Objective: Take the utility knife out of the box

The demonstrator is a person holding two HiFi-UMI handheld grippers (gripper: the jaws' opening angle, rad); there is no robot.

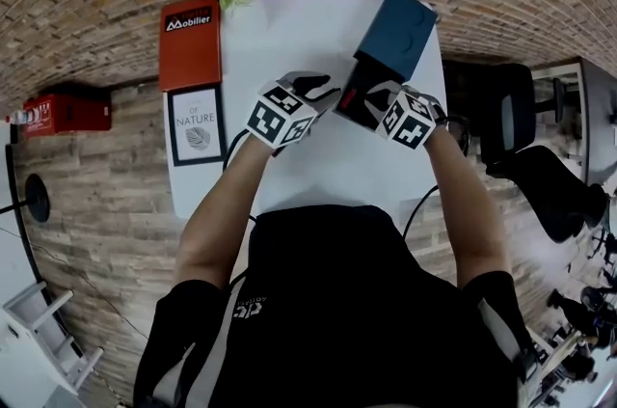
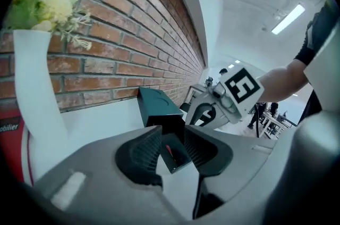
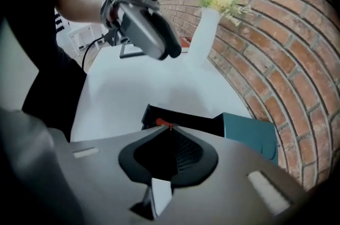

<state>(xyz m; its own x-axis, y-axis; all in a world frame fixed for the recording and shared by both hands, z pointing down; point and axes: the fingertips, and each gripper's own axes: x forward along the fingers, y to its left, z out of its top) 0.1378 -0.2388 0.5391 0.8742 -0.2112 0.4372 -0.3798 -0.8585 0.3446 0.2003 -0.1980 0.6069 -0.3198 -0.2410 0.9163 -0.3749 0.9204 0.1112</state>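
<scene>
The teal box (image 1: 397, 32) lies on the white table (image 1: 289, 30), with its black tray (image 3: 197, 123) slid out toward the person. The red knife (image 2: 169, 151) lies inside the tray. Left gripper (image 2: 172, 134): jaws apart and empty, aimed at the tray's open end. Right gripper (image 3: 170, 127): jaws together, tips at the knife. Whether they pinch it cannot be told.

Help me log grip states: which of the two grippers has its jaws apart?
The left gripper: its jaws stand wide apart, with the open box seen between them. The right gripper has its jaws shut together.
</scene>
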